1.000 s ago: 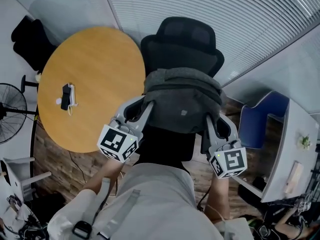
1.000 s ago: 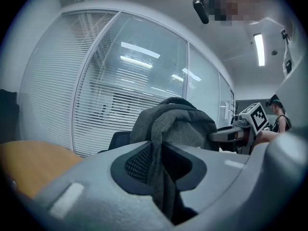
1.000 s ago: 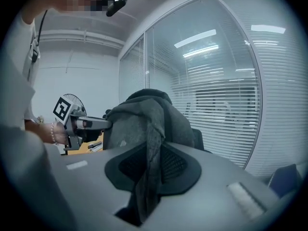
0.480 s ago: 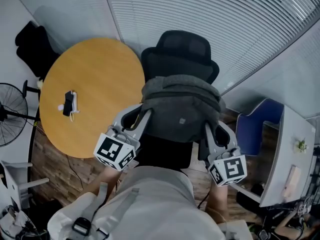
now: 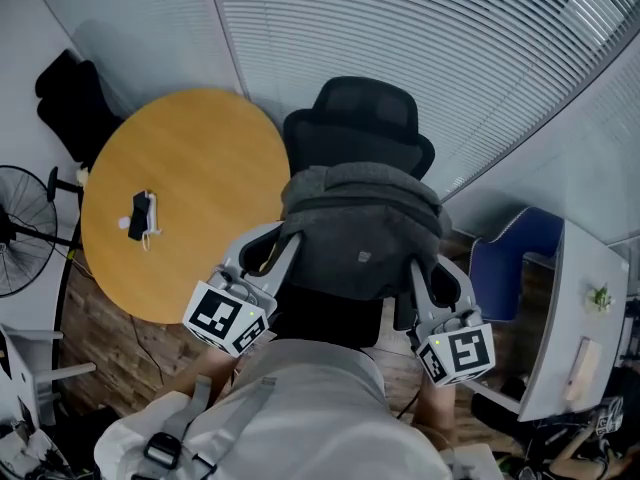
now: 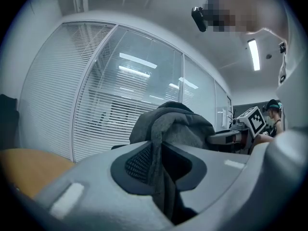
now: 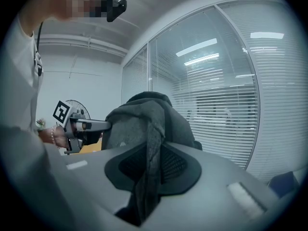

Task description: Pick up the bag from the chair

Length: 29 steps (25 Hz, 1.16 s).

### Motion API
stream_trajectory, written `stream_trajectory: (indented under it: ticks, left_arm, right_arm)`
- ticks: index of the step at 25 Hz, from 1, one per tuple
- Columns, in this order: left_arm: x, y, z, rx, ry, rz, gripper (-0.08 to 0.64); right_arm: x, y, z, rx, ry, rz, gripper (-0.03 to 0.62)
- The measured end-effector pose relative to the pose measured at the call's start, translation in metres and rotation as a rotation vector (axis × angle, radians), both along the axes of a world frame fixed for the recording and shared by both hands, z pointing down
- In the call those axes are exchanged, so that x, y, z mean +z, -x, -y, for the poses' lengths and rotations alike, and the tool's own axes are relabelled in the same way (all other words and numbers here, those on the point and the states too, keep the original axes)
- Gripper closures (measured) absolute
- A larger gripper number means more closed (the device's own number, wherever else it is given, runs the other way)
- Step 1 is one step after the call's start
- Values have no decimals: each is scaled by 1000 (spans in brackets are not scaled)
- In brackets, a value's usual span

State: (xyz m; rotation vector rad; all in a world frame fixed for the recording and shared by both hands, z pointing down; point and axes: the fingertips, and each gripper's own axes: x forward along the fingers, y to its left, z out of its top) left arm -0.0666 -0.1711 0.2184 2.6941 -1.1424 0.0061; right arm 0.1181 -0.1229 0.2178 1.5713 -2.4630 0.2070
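Observation:
A grey fabric bag point(image 5: 362, 228) hangs lifted in front of me, above the black office chair point(image 5: 362, 123). My left gripper point(image 5: 290, 230) is shut on the bag's left side, and a fold of grey cloth point(image 6: 161, 170) is pinched between its jaws. On the bag's right side my right gripper point(image 5: 410, 258) is likewise shut, with a strip of cloth point(image 7: 147, 177) clamped in it. The left gripper view shows the bag point(image 6: 173, 126) bulging above the jaws; the right gripper view shows the bag point(image 7: 144, 121) the same way. The chair seat is hidden under the bag.
A round wooden table point(image 5: 170, 198) stands at the left with a small dark device point(image 5: 138, 215) on it. Behind the chair is a glass wall with blinds point(image 5: 450, 58). A floor fan point(image 5: 20, 233) is at far left, a blue chair point(image 5: 510, 258) and a white desk point(image 5: 580, 318) at right.
Both grippers and the bag have come slightly nearer to me and a little lower in the head view; the table and chair have shifted downward in the frame.

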Motion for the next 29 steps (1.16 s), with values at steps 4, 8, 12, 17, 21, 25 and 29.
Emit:
stream_trajectory:
  ticks: [4, 8, 12, 17, 21, 25, 29]
  left_arm:
    - [-3, 0, -1, 0, -4, 0, 502]
    - [-4, 1, 1, -1, -3, -4, 502]
    - [-4, 1, 1, 1, -4, -8, 502]
    - [-4, 0, 0, 2, -4, -13, 502]
    - [-4, 1, -2, 5, -2, -15, 502]
    - [-3, 2, -2, 6, 0, -16, 502]
    - [-3, 4, -2, 5, 2, -17, 502]
  right_arm:
    - [-1, 0, -2, 6, -3, 6, 531]
    - [-3, 1, 0, 9, -4, 8, 531]
    - [-4, 1, 1, 11, -7, 3, 531]
    - [-5, 0, 0, 13, -11, 5, 531]
    - [-6, 1, -2, 15, -12, 6, 531]
    - [-5, 2, -2, 16, -10, 10, 531]
    - [-5, 3, -3, 16, -8, 9, 531]
